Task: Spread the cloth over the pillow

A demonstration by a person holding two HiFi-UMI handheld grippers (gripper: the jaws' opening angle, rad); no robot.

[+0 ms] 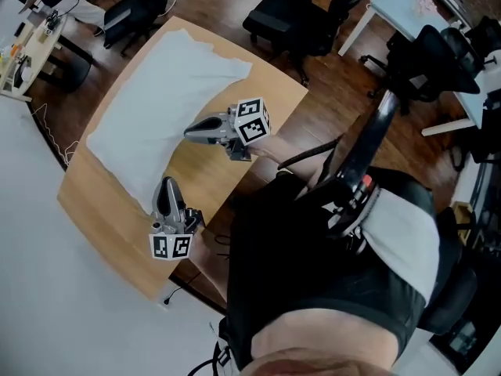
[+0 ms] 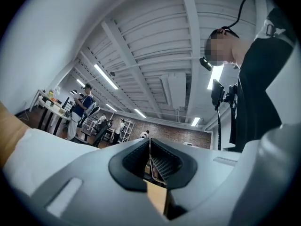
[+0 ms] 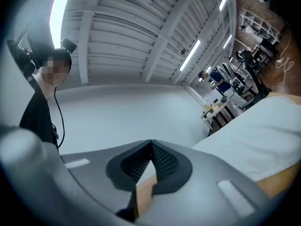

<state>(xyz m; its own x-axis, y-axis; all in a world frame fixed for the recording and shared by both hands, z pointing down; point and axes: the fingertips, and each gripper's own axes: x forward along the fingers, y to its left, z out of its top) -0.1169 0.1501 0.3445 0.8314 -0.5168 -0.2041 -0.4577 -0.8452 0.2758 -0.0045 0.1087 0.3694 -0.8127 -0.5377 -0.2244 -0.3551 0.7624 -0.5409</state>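
The white cloth [image 1: 160,92] is seen spread flat over the far left part of the wooden desk [image 1: 200,180]. Only one white surface is shown, so the pillow cannot be told apart from the cloth. The near right part of the desk is left bare.

The left gripper [image 1: 166,183] is held above the desk's near side, pointed toward the cloth's near corner, with its marker cube nearest the person. In the left gripper view its fingers [image 2: 128,166] are clenched tip to tip with nothing between them, and the room's ceiling is seen past them. White fabric is seen low at the left of that view.

The right gripper [image 1: 188,133] is held over the bare wood just right of the cloth's edge, pointed left toward it. Its fingers [image 3: 126,167] are likewise clenched on nothing, and the cloth is seen at the right of the right gripper view. Neither gripper is shown touching the cloth.

Black office chairs [image 1: 286,20] are placed on the dark floor beyond the desk
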